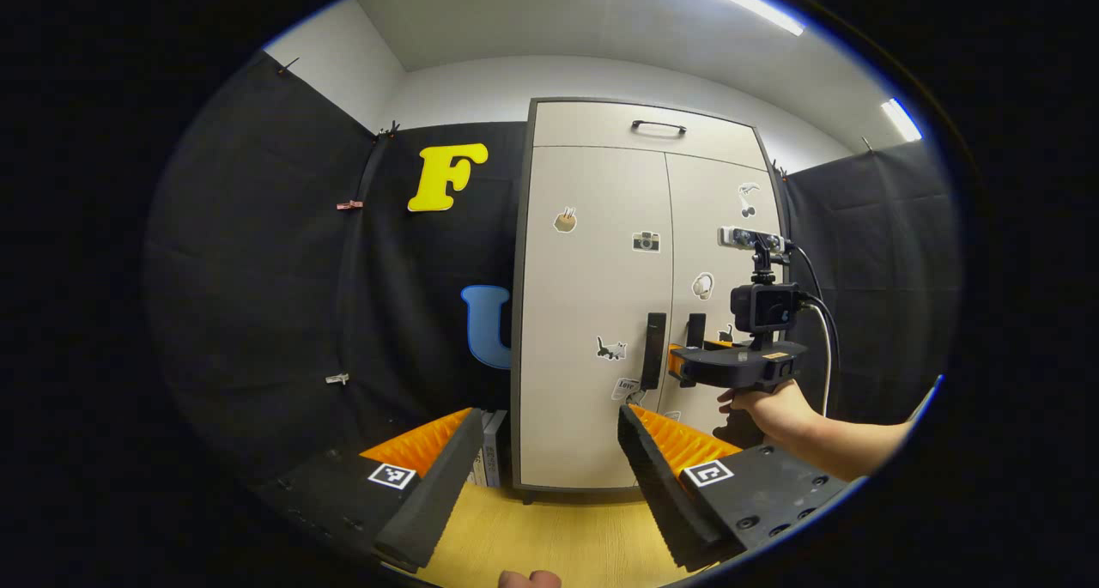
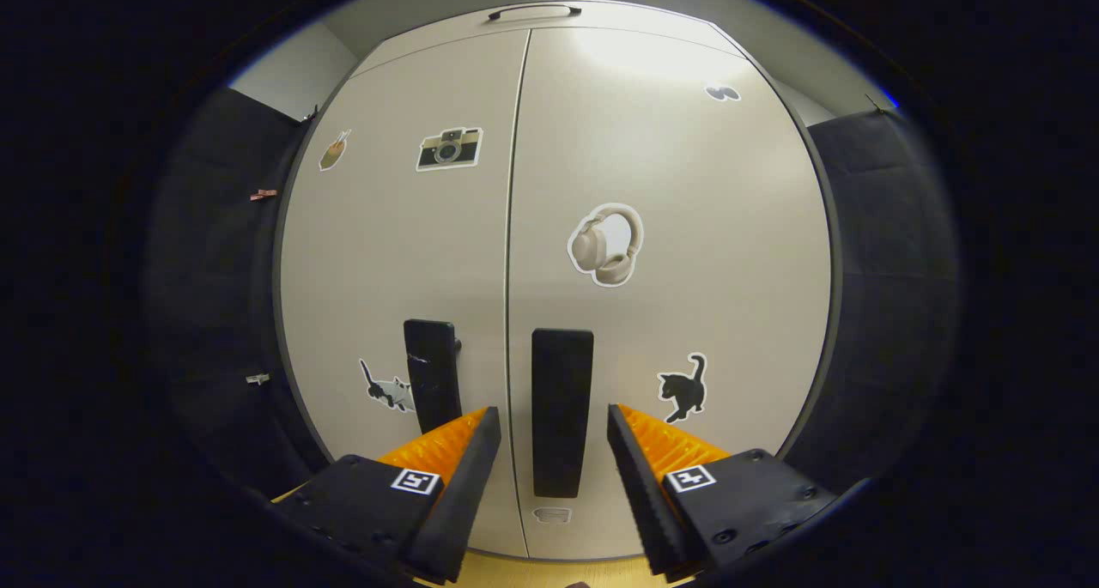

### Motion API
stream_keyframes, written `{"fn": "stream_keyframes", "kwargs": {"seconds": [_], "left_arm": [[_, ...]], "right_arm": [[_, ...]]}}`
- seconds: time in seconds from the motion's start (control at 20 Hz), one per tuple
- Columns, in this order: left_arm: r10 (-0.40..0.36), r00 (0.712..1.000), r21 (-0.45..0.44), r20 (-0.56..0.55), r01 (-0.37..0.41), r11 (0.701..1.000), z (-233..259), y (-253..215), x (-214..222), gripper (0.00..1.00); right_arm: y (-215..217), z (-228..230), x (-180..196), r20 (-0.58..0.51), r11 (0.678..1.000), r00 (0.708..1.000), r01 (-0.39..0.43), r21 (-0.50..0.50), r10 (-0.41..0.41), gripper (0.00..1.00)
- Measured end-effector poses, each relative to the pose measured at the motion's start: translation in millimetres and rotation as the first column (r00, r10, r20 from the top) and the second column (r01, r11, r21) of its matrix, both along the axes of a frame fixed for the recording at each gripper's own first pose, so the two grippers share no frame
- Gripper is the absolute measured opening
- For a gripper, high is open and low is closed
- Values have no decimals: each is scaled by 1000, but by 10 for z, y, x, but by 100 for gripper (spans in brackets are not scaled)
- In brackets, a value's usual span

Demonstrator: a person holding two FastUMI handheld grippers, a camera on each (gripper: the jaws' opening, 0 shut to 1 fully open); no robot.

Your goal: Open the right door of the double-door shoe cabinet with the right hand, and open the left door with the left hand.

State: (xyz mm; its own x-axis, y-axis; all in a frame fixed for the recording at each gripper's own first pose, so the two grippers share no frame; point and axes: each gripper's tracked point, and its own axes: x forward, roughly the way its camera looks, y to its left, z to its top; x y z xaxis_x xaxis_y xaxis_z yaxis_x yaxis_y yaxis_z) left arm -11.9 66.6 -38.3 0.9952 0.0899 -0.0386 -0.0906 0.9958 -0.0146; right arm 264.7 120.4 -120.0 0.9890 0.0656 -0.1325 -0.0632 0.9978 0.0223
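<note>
We see the tall beige double-door shoe cabinet (image 1: pixel 592 313) standing on a pale wooden floor (image 1: pixel 532 536) against the black cloth wall, both doors shut, the seam between them running straight down. A drawer front with a dark curved handle (image 1: pixel 658 127) tops it. In the right gripper view the right door (image 2: pixel 687 253) carries a headphone sticker (image 2: pixel 606 245) and a black cat sticker (image 2: pixel 683 388); the left door (image 2: pixel 395 253) carries a camera sticker (image 2: pixel 449 148) and a grey cat sticker (image 2: pixel 385 388). Each door has a black upright bar handle beside the seam.

Our right gripper (image 2: pixel 547 438) has its jaws spread, with the right door's handle (image 2: pixel 561 412) between them; we cannot tell whether either finger touches it. The left door's handle (image 2: pixel 432 386) stands just beside it.

In the left gripper view our left gripper (image 1: pixel 549 438) hangs well back from the cabinet, jaws spread and holding nothing, while a hand (image 1: pixel 768 403) holds the right gripper up at the handles.
</note>
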Motion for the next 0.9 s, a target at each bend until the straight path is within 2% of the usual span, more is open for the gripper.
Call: {"fn": "stream_keyframes", "kwargs": {"seconds": [0.05,0.2,0.3,0.35,0.4,0.5,0.65,0.9], "left_arm": [[3,1000,-5,-1,-3,1000,-5,30,-1,97],[8,1000,-13,-3,-8,1000,-37,75,-1,97],[12,1000,-13,-6,-12,1000,-54,100,-1,97],[16,1000,-13,-7,-16,1000,-58,113,-3,97],[20,1000,-15,-10,-21,1000,-70,134,-7,97],[24,1000,-19,-15,-25,1000,-78,147,-27,97],[36,999,-22,-20,-36,999,-81,176,-65,97],[55,998,-19,-21,-56,998,-85,210,-183,98]], "right_arm": [[-8,-8,30,1,1000,1000,16,4,-16,66],[-26,-7,100,3,999,999,48,25,-48,45],[-49,-137,120,-68,997,996,66,33,-63,43],[-45,-150,220,-22,996,997,78,47,-77,46],[-54,-128,146,-50,996,996,80,36,-78,36],[-49,-108,130,-40,996,996,82,19,-81,35],[-51,-98,141,-43,997,996,78,22,-77,19],[-66,-99,129,-43,995,995,88,44,-87,19]]}}
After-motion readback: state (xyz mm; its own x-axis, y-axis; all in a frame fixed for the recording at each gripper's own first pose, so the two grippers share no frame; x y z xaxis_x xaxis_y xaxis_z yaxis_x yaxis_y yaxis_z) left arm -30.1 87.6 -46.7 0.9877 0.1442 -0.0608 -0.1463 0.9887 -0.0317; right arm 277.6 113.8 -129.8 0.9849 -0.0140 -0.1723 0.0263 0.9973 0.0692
